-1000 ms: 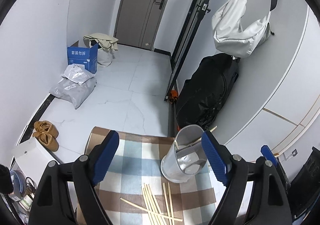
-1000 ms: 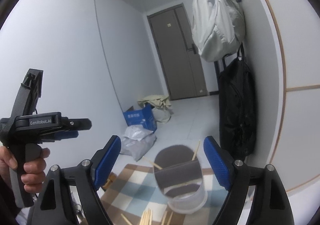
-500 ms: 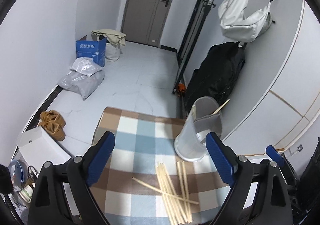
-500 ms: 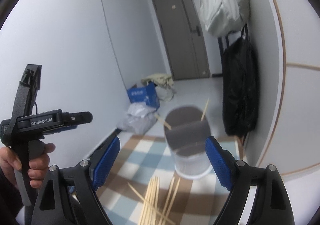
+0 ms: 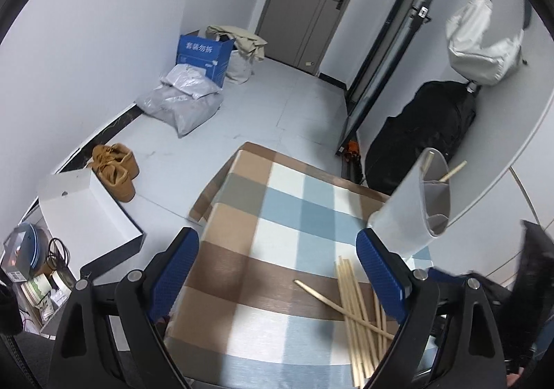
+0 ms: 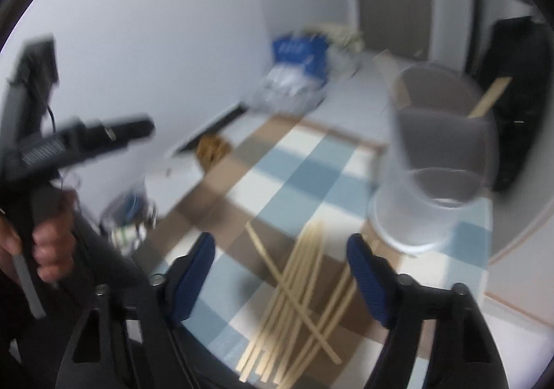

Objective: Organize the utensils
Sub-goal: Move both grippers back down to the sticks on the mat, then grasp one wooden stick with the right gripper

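Thin wooden sticks (image 6: 297, 299) heaped near desk (image 5: 277, 215) right edge, beside frosted plastic cup (image 6: 429, 174). Left claw (image 5: 277, 271) wide, empty. Right claw (image 6: 280, 271), blurred, seemingly empty, just narrowing.

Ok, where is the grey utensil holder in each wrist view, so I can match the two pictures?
Left wrist view: the utensil holder stands at the right, past the right blue pad, tilted by the lens, with a chopstick poking out.
Right wrist view: it sits upper right, blurred, beyond the loose chopsticks.
Shared landmark: the blue box on the floor by the far wall, upper left in the left view, top centre in the right view.
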Action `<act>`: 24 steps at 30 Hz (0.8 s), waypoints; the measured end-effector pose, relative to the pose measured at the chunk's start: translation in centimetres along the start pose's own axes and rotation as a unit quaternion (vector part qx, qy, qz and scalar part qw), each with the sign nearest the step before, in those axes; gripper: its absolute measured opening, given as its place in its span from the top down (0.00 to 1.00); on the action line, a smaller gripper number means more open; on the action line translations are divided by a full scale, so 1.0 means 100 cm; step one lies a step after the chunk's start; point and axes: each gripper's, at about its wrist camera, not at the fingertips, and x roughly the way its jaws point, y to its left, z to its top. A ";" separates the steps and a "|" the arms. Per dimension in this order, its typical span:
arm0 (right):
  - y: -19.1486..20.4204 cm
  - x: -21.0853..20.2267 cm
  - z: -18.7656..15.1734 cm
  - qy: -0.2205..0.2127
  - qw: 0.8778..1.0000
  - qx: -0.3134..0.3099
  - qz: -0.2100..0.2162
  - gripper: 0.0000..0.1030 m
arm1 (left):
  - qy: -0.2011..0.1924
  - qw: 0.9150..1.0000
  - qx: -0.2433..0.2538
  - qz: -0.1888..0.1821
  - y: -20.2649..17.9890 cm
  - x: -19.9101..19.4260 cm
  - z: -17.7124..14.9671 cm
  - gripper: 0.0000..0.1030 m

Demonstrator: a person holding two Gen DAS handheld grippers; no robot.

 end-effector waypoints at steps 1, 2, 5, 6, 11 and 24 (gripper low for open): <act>0.003 0.010 0.001 0.016 1.000 -0.009 0.004 0.39 | 0.000 1.000 -0.007 0.000 0.005 0.000 0.001 0.13; 0.007 0.025 0.005 0.038 0.999 -0.022 0.007 0.39 | 0.000 1.000 -0.015 -0.001 0.011 0.001 0.003 0.13; 0.018 0.061 0.011 0.089 0.994 -0.058 0.017 0.45 | 0.000 0.999 -0.036 -0.003 0.026 0.002 0.007 0.13; 0.021 0.071 0.012 0.105 0.992 -0.067 0.020 0.49 | -0.001 0.999 -0.042 -0.004 0.029 0.002 0.009 0.13; 0.035 0.113 0.019 0.160 0.982 -0.099 0.029 0.56 | -0.005 0.998 -0.065 -0.010 0.045 0.000 0.011 0.13; 0.051 0.149 0.030 0.222 0.962 -0.156 0.023 0.93 | 0.006 0.995 -0.100 -0.021 0.063 0.004 0.015 0.13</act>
